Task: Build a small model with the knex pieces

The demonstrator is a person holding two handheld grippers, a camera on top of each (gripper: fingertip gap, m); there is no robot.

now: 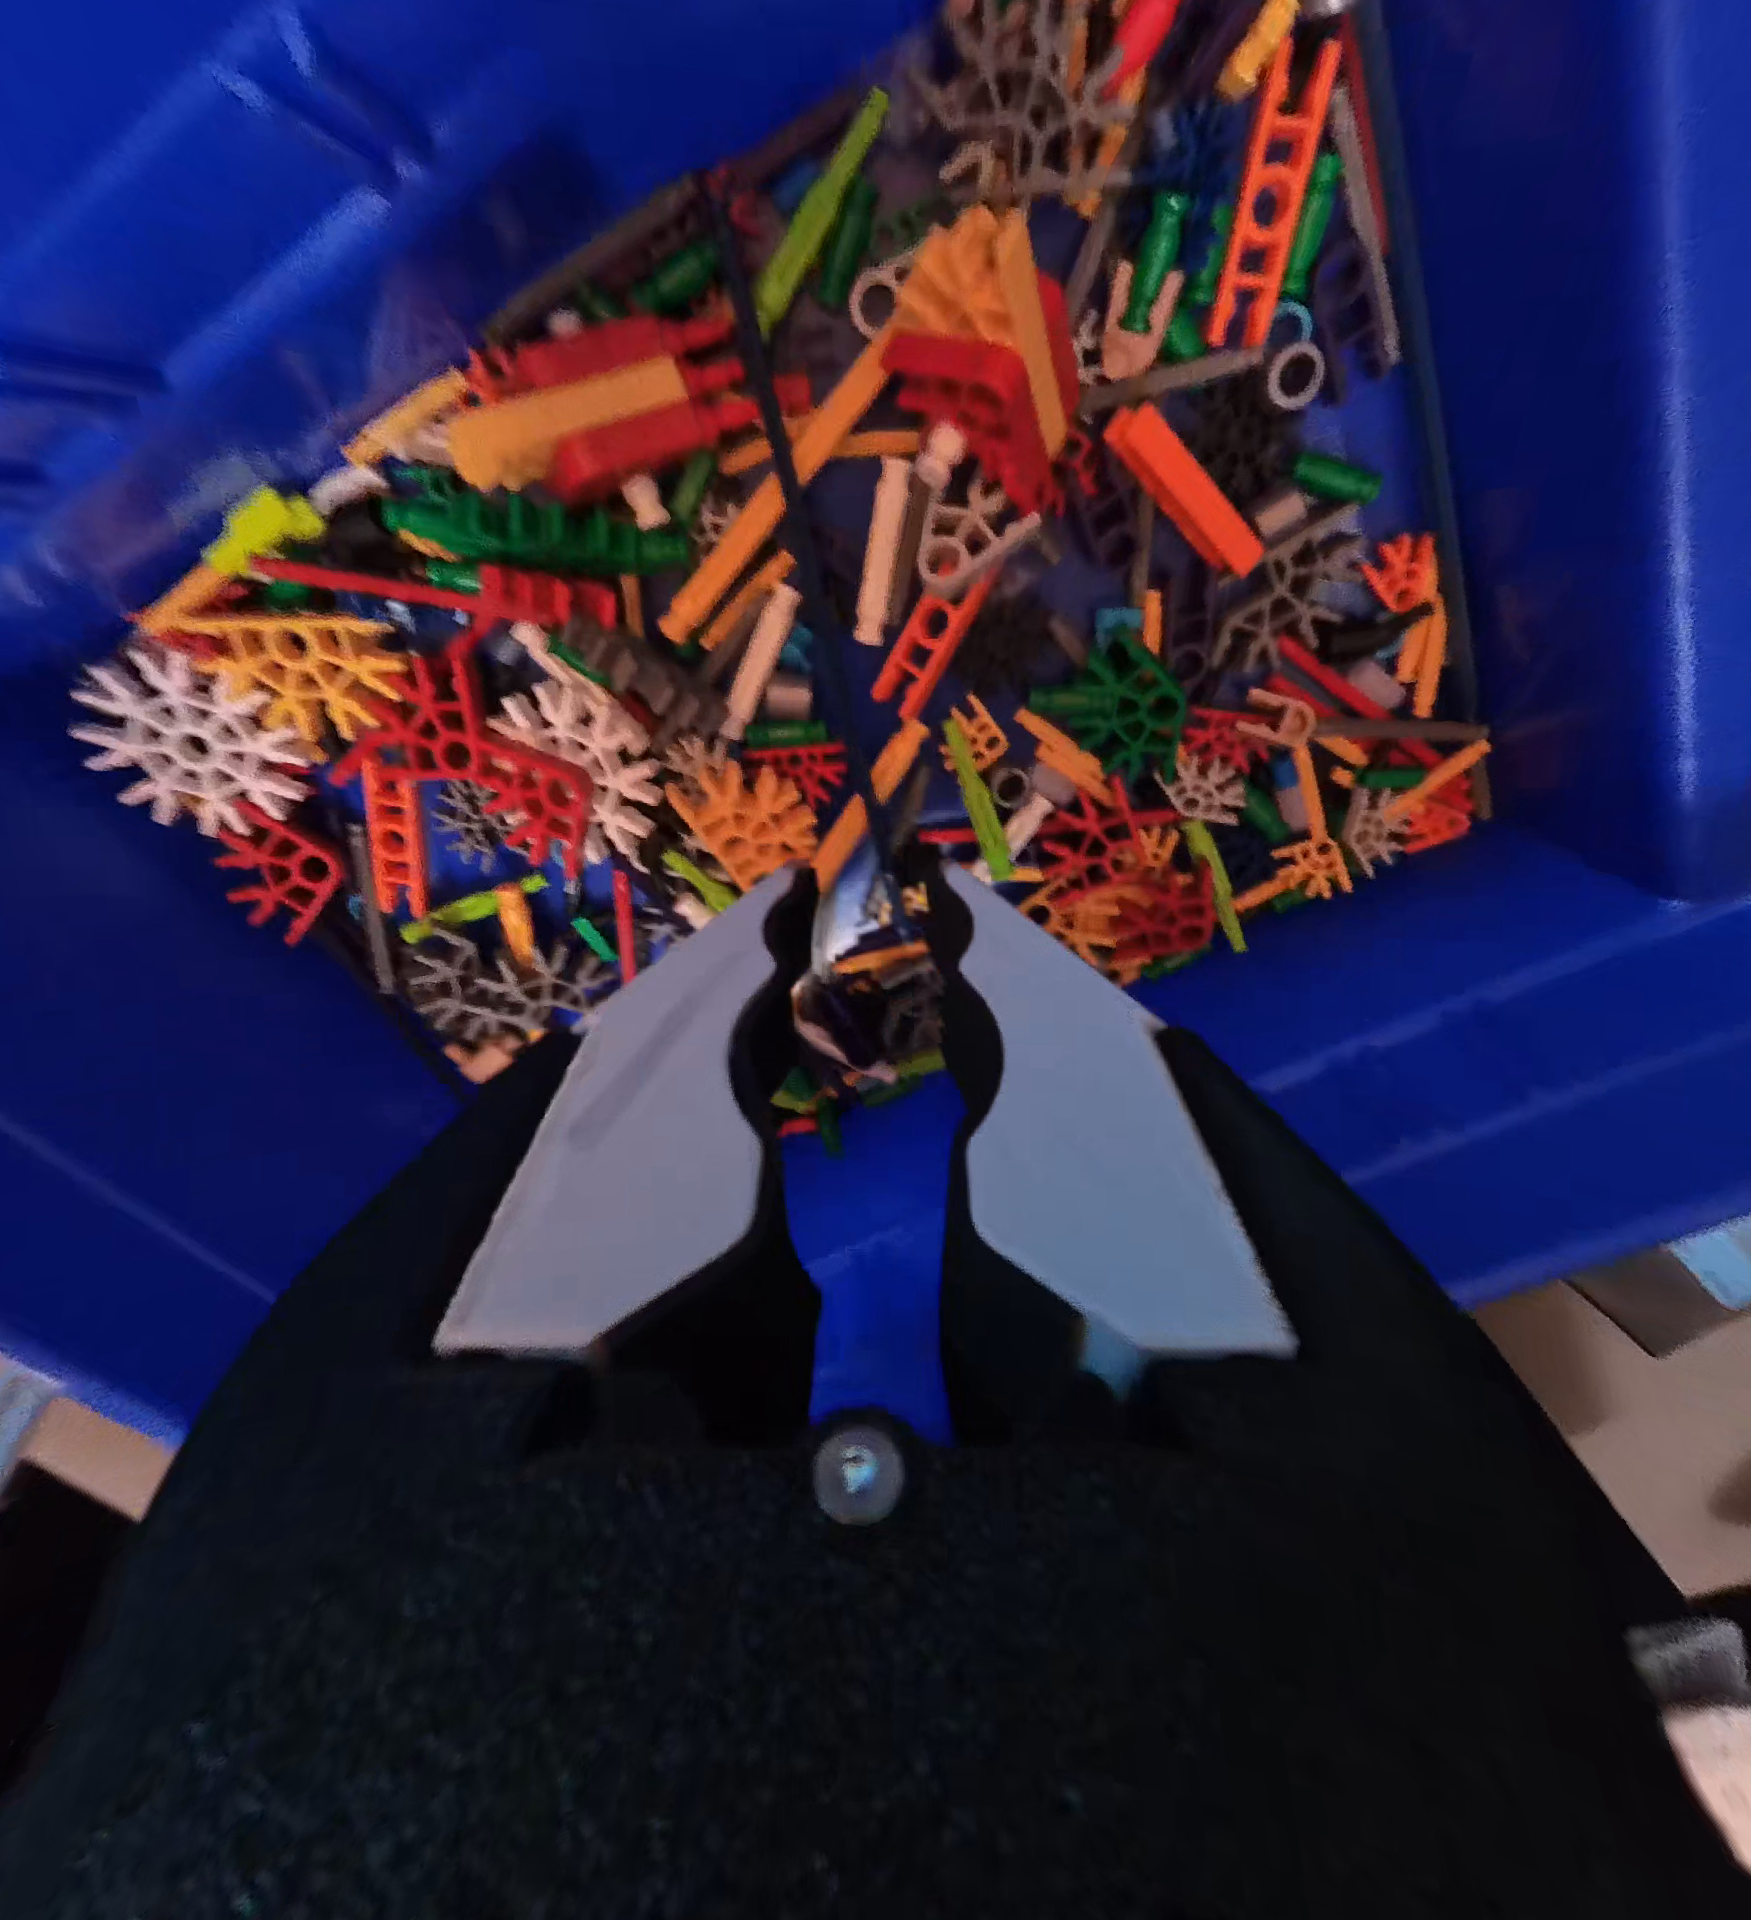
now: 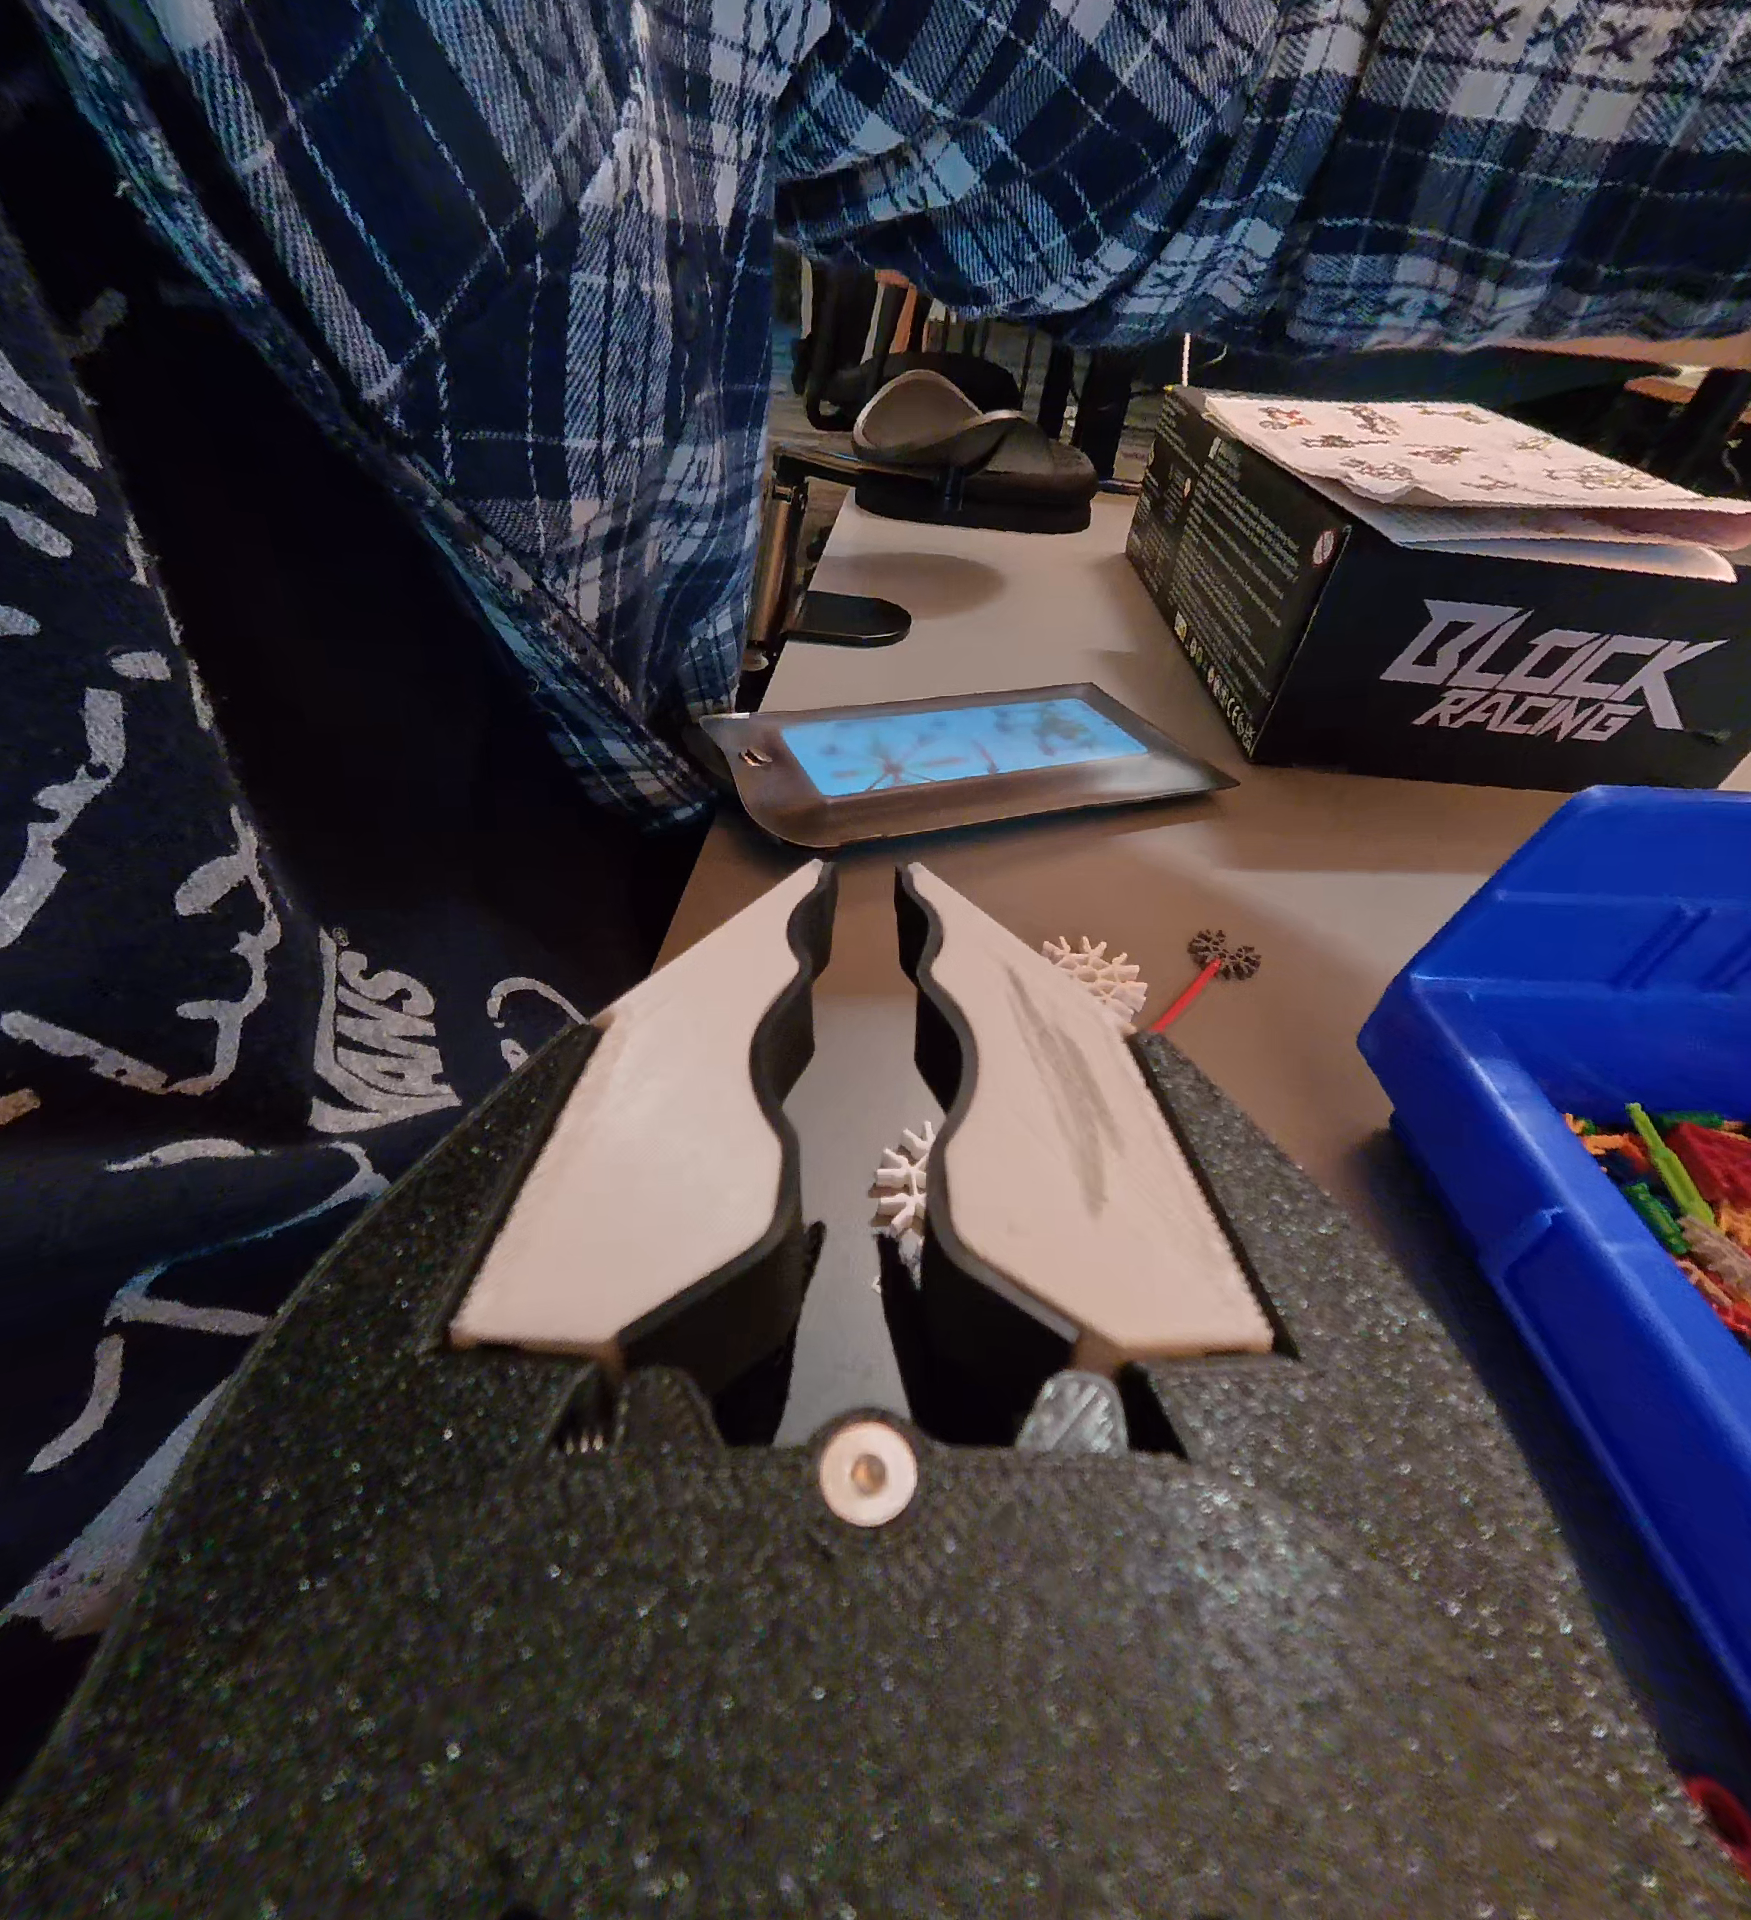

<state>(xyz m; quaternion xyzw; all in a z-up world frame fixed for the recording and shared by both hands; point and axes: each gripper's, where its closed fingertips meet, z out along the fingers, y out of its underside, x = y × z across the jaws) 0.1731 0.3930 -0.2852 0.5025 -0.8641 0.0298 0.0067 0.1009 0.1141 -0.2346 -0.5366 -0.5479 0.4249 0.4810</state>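
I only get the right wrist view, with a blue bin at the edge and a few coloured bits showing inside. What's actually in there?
Observer: The left wrist view looks straight in. The blue bin holds a heap of toy building pieces: rods, ladder strips and snowflake-shaped connectors in many colours.
Operator: And where's the other gripper?
Observer: The left gripper is over the bin's near side, its tips at the edge of the heap.
Operator: Is it holding anything?
Observer: Its fingers are nearly together with a dark shiny piece between them. It's too blurred to name, and I can't tell whether it's gripped.
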